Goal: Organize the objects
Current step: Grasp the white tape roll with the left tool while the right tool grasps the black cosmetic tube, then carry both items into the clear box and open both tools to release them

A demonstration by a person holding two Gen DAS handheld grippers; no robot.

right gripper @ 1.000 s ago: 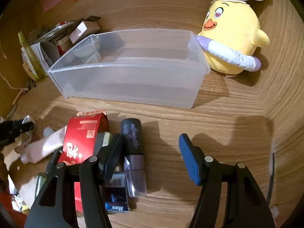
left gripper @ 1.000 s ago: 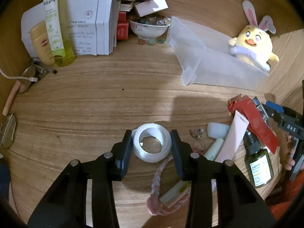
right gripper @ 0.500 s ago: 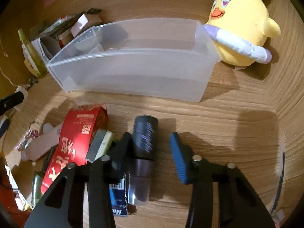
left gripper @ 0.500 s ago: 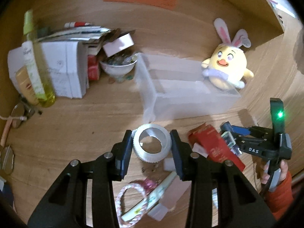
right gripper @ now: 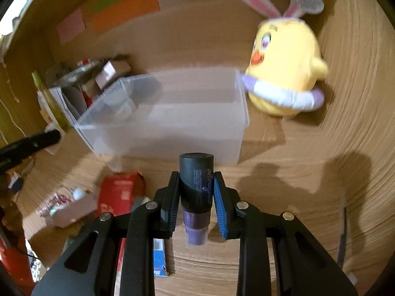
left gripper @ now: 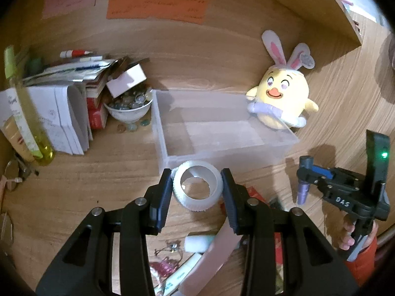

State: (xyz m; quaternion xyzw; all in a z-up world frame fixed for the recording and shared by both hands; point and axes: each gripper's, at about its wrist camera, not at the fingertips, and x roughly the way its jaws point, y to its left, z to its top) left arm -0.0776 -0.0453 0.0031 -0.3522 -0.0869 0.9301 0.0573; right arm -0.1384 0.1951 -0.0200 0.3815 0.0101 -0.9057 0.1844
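Far left of the desk [left gripper: 61, 197] there's a tall yellow-green bottle [left gripper: 27, 116] leaning against a pile of white papers [left gripper: 59, 113], then a little bowl of glass pebbles [left gripper: 128, 107] with a few spilled out in front. Next over is the clear plastic bin [left gripper: 222, 133], sitting open with a yellow chick plush in bunny ears [left gripper: 281, 98] right at its far right end. The left gripper [left gripper: 197, 190] is clamped on a white ribbed ring [left gripper: 197, 188], looks like a roll of tape, held up off the desk just in front of the bin's near wall. Underneath it is the clutter: a pink tube [left gripper: 222, 246], a red box [right gripper: 118, 192], some beaded cord [left gripper: 163, 266]. Over on the right, the right gripper [right gripper: 195, 197] has its jaws closing on a dark bottle with a purple end [right gripper: 196, 187], pads already pressing both sides, black end pointing at the bin, lifted clear of the pile. The right view is pretty blurry. You can also see a person's fingers [left gripper: 346, 236] and a red sleeve [left gripper: 363, 254] on that gripper's handle.
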